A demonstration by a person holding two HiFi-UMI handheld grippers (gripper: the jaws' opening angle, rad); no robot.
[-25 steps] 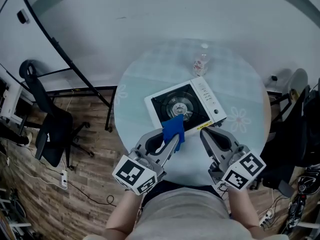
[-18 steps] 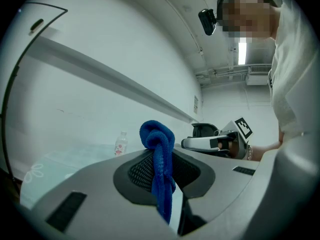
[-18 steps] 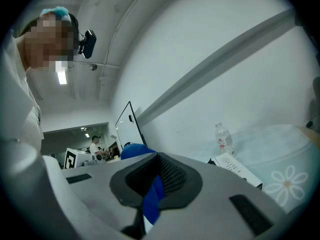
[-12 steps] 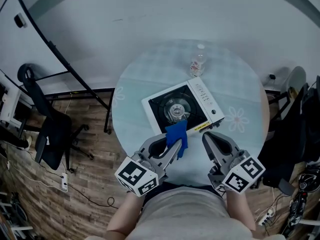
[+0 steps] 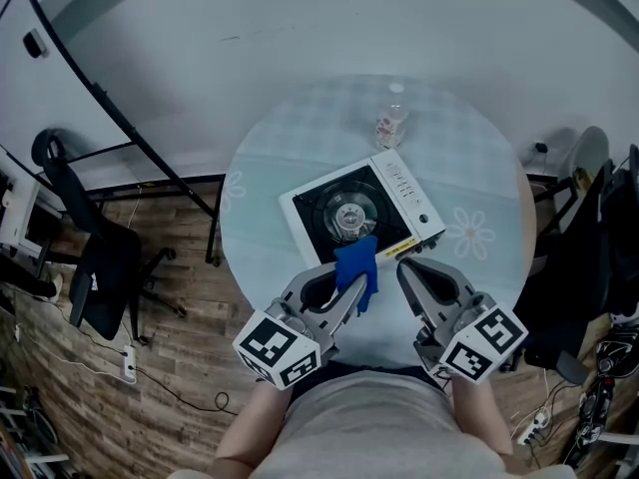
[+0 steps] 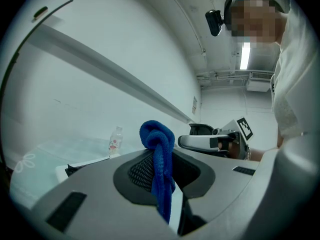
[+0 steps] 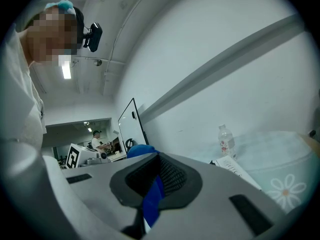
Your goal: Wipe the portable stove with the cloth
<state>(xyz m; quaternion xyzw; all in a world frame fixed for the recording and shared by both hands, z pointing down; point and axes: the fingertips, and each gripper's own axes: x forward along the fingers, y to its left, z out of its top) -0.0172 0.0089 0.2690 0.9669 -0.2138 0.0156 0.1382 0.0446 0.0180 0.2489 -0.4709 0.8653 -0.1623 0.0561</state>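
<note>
1. Right, early days by the look of it: cloth [image 5: 356,265] bunched up in the left tool [image 5: 349,285], over the near edge of the portable stove [image 5: 329,203]. Touching or hovering? Cannot tell.
2. Left tool's jaws pinched shut on that cloth, with a wad poking above them and a tail dangling below.
3. Right tool [image 5: 407,269] just beside its partner, jaws together with nothing clamped. Only a sliver of blue through the slit, probably the cloth over at the other tool.
4. Stove flat on the worktop [image 5: 270,168], just ahead of both tool tips.
5. Left to do, at a guess: practically everything, meaning the white surround, the black recess and the control strip.
6. Containers now. Black burner well ahead of the left tool, with only the burner and pan support in it, no pot. Clear capped bottle [image 5: 391,125] upright beyond the stove, well apart from both tools, fill level impossible to read.
</note>
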